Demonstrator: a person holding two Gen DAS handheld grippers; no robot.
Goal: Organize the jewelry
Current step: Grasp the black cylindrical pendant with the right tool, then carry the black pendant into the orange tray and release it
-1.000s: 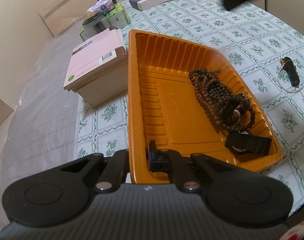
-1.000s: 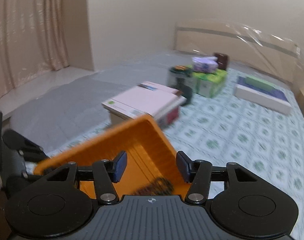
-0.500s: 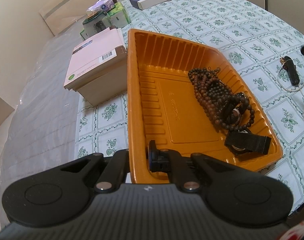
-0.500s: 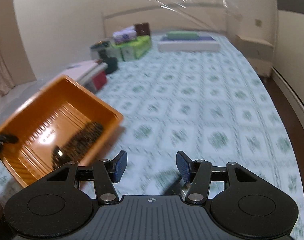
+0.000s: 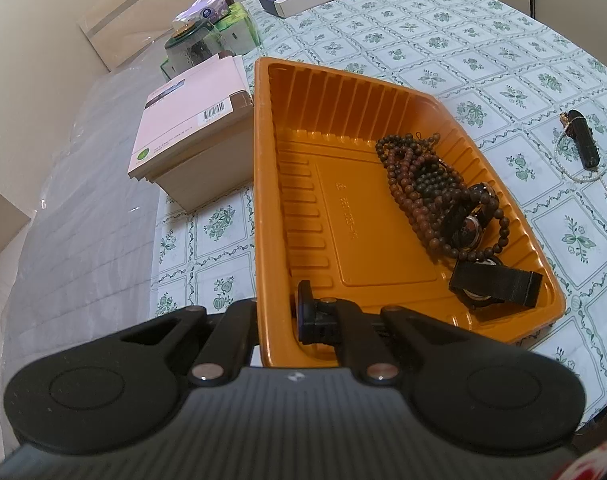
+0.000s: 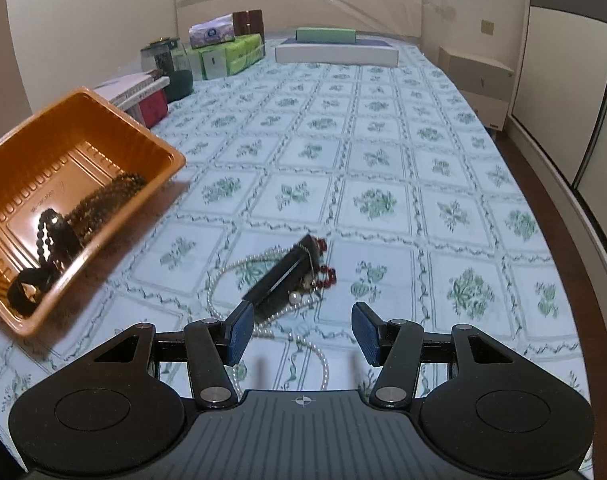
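My left gripper is shut on the near rim of an orange plastic tray, which sits tilted above the tablecloth. Inside it lie brown bead strings, a wristwatch and a black-strapped watch. To the tray's right, a slim black case rests on the cloth, tangled with a pearl necklace and a few red beads. My right gripper hovers open just short of this pile, with nothing between its blue pads.
A stack of books lies beside the tray's left side. Green tissue boxes, a dark jar and a flat white box line the far end. A cabinet stands past the table's right edge.
The right gripper swung away from the tray, rightward and down, and now faces the pearl necklace and black case. The left gripper and tray have stayed still.
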